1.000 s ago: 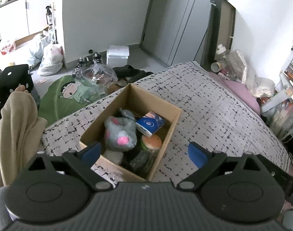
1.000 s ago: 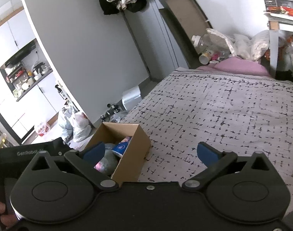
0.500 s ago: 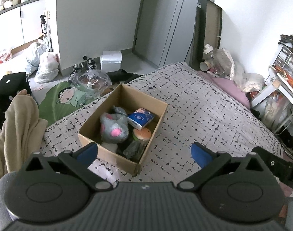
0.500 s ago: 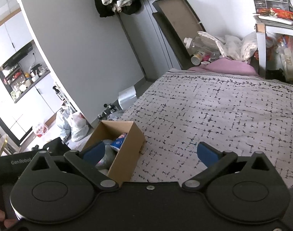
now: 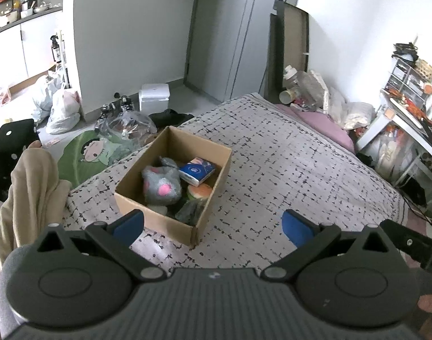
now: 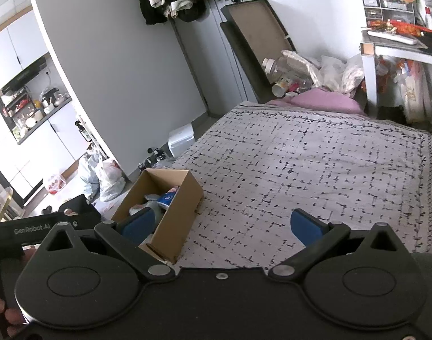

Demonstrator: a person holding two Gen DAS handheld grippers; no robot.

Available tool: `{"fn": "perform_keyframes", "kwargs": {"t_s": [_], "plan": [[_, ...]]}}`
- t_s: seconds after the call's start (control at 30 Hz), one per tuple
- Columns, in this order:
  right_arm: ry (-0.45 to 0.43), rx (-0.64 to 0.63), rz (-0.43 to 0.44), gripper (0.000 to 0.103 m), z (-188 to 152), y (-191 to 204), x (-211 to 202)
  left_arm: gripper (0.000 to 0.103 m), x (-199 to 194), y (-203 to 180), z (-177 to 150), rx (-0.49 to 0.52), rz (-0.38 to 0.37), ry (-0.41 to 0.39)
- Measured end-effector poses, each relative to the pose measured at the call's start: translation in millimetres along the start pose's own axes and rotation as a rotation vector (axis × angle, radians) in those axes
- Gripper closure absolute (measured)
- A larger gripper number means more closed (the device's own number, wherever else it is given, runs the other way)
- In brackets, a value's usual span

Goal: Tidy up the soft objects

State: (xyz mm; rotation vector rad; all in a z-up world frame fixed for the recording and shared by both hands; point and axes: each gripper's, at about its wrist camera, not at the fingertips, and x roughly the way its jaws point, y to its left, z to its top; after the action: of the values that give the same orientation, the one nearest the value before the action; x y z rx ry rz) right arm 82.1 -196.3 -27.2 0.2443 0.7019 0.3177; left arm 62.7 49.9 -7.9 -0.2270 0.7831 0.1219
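Hovering above the bed (image 5: 287,153), both tools are spread wide and hold nothing: left tool (image 5: 213,223), right tool (image 6: 220,225). The cardboard box (image 5: 159,221) near the bed's left edge holds the gray plush toy (image 5: 160,185) (plus a tissue pack). Seemingly nothing remains loose; next comes reaching in or stopping.

L hand-held gripper (image 5: 211,225) — jaws wide apart, nothing btwn blue pads (image 5: 294,228). R hand-held gripper (image 6: 221,225) — same, spread wide, empty. Bare fingers (image 6: 6,314) at R view's lower-left edge.
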Motion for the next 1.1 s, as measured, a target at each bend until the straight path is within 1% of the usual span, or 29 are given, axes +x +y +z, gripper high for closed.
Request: {"fn": "perform_keyframes", "kwargs": {"t_s": [0.1,0.43,0.73,1.0,1.1], "plan": [[0.006,-0.006,-0.013,0.0,0,-1,-7,0.0,-5,-4,-3,0.018,-0.002,-0.001],[0.001,-0.008,-0.002,0.0,0,-9,-31,0.0,-25,-11,-11,0.06,-0.027,-0.005],[0.046,-0.058,-0.006,0.0,-3,-8,-37,0.0,-33,-12,-18,0.071,-0.034,0.0],[0.053,-0.093,0.001,0.0,-3,-1,-42,0.0,-42,-10,-16,0.092,-0.023,-0.014],[0.061,-0.101,0.005,0.0,-4,1,-40,0.0,-41,-8,-15,0.083,-0.018,-0.012]]}}
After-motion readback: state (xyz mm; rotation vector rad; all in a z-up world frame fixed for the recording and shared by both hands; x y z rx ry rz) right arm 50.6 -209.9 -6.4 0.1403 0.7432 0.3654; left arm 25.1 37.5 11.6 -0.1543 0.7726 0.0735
